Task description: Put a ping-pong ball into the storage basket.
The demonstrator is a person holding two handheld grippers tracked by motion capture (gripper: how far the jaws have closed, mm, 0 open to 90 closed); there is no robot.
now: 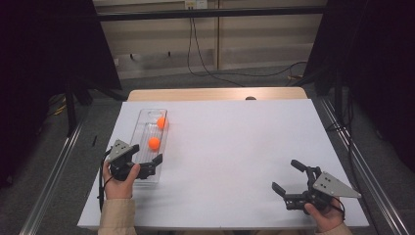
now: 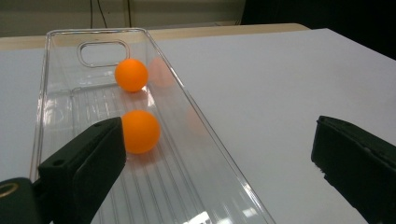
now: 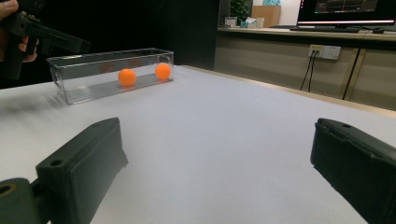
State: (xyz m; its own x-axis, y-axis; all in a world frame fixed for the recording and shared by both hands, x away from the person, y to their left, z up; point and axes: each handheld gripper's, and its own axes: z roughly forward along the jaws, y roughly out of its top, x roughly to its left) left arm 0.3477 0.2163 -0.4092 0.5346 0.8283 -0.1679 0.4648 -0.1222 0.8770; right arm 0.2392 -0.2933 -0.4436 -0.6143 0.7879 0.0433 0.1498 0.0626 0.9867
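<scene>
On the left side of the counter (image 1: 235,147) stands a clear tray (image 1: 142,128), its long axis running away from the person. Two orange balls lie inside: the near ball (image 1: 154,143) and the far ball (image 1: 161,123). The left tongs (image 1: 142,169) hover wide open over the tray's near end, the near ball just ahead of them. The right tongs (image 1: 288,178), also wide open and empty, are well apart on the right, so the left hand is much nearer.

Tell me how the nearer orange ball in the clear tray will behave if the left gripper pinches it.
The nearer orange ball is round and smooth, so it may squirt out from between the jaws. It looks light and hollow, probably rolling along the ribbed floor of the clear tray. The left gripper stands open above it.
</scene>
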